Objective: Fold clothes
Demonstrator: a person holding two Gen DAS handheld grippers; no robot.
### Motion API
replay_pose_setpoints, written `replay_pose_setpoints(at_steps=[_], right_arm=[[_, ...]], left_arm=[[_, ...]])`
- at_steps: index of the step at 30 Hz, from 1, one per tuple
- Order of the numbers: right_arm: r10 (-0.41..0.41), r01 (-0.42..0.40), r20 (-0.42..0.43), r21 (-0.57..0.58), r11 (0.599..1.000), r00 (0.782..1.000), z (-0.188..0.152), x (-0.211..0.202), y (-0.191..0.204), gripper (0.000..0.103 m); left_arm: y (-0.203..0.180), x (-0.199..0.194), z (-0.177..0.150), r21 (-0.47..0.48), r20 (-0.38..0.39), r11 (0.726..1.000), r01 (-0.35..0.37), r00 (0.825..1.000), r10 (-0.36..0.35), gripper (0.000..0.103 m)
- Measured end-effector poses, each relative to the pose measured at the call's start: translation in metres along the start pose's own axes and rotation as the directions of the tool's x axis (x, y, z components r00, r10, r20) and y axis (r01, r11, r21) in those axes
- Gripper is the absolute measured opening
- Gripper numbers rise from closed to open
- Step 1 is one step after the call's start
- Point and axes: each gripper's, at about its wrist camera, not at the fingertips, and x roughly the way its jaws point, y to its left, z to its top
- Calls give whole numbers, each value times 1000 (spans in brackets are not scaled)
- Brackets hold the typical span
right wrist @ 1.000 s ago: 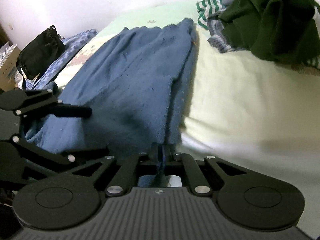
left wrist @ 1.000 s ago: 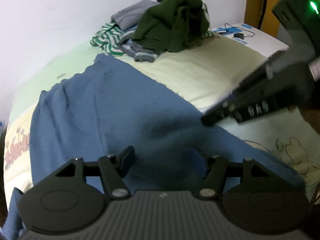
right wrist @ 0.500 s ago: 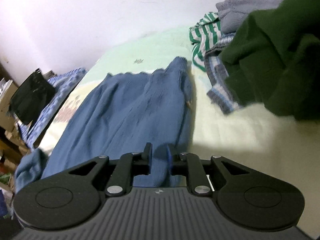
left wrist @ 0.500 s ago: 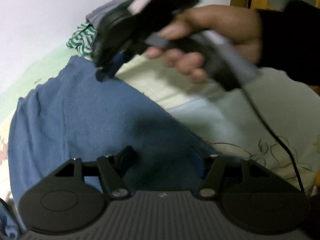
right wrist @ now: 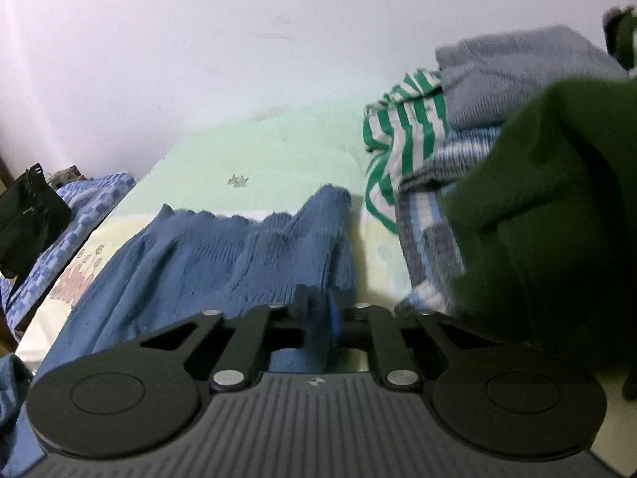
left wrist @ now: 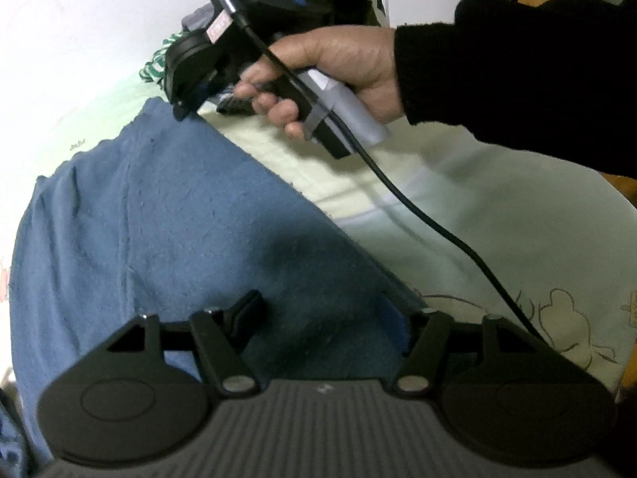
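Observation:
A blue knit sweater (left wrist: 179,219) lies spread flat on the pale bed sheet (left wrist: 477,219). My left gripper (left wrist: 322,310) rests low over its near part, its jaws wide apart and opening slightly, with flat fabric under them and nothing pinched. A hand (left wrist: 338,63) in a black sleeve holds my right gripper (left wrist: 179,109) at the sweater's far right corner. In the right wrist view my right gripper (right wrist: 318,310) has its jaws closing, almost together, with the edge of the blue sweater (right wrist: 199,259) pinched between them.
A heap of clothes sits close on the right: a dark green garment (right wrist: 537,219), a green-and-white striped one (right wrist: 406,135) and a grey knit (right wrist: 517,71). A black bag (right wrist: 28,207) stands left of the bed. The right gripper's cable (left wrist: 418,207) trails over the sheet. A white wall is behind.
My right gripper travelled along the sweater's right edge to its far corner beside the clothes heap; its jaws parted a little midway and came together again. The left gripper barely moved.

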Motion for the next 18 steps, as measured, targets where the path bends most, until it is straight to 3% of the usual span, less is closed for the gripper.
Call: replay_pose_setpoints(at_steps=[4,8,11,18], right_arm=[[11,-10,26,-35,999,1000,7,-4,6,5],[5,-5,-2,-64,998,1000,10,8,11,5],[-19,18,-16,-59,998,1000,9,17,9,11],[-43,41,-15,-109,993,999,3,25,12,6]], left_arm=[[-2,-1,1,3,-2,1000,-10,1000,11,64],[-4,0,2,-6,-7,1000,-14,1000,14,64],[-6,0,4,-12,-10,1000,-18,1000,18,64],[-6,0,4,-23,-8,999,-25,1000,25,66]])
